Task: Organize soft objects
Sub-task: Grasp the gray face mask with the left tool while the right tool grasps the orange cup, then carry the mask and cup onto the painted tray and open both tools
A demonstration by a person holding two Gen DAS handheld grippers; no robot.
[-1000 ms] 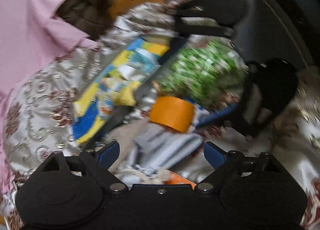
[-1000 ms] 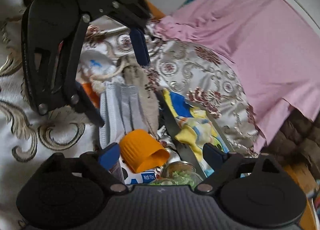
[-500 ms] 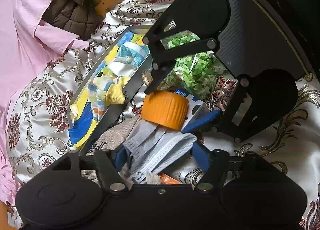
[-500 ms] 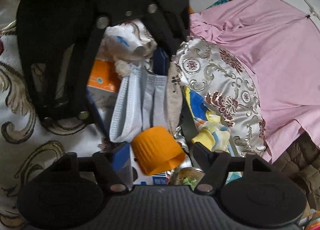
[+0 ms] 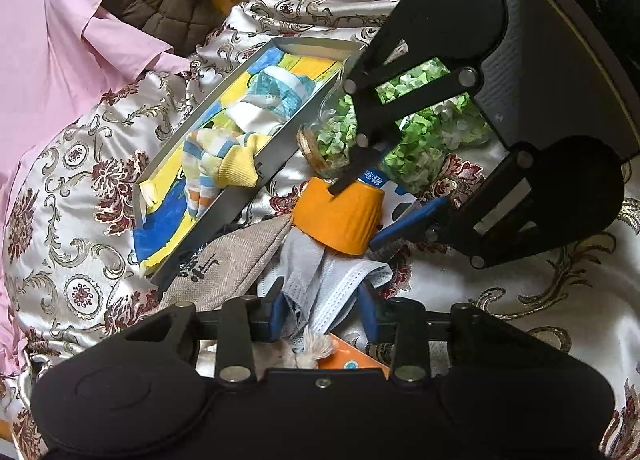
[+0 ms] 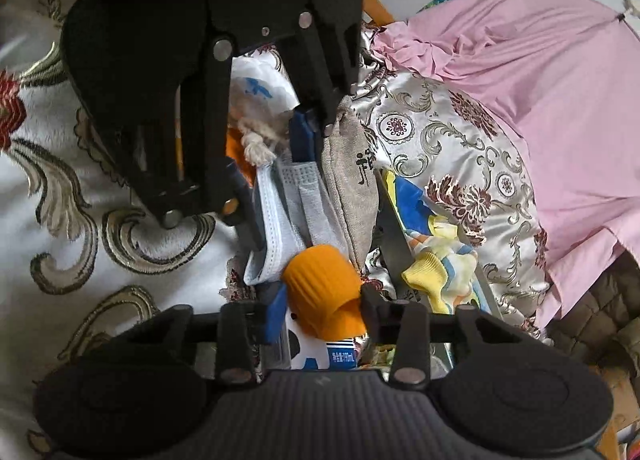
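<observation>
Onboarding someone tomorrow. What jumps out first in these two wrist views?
The orange cap on a carton sits mid-pile between the right gripper's closing jaws. Just beyond it the left gripper is closing around a crumpled pale blue face mask, with a beige pouch alongside. To one side, a shallow grey tray holds bright striped socks, all on floral satin bedding.

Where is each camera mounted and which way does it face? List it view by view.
Left wrist: on the left claw, angled down at face masks between its closing jaws; opposite, the right claw closes on the orange cap.
Right wrist: on the right claw, facing back over the cap at the left claw.
Shared: both claws, masks, cap, sock tray, pink cloth.
</observation>
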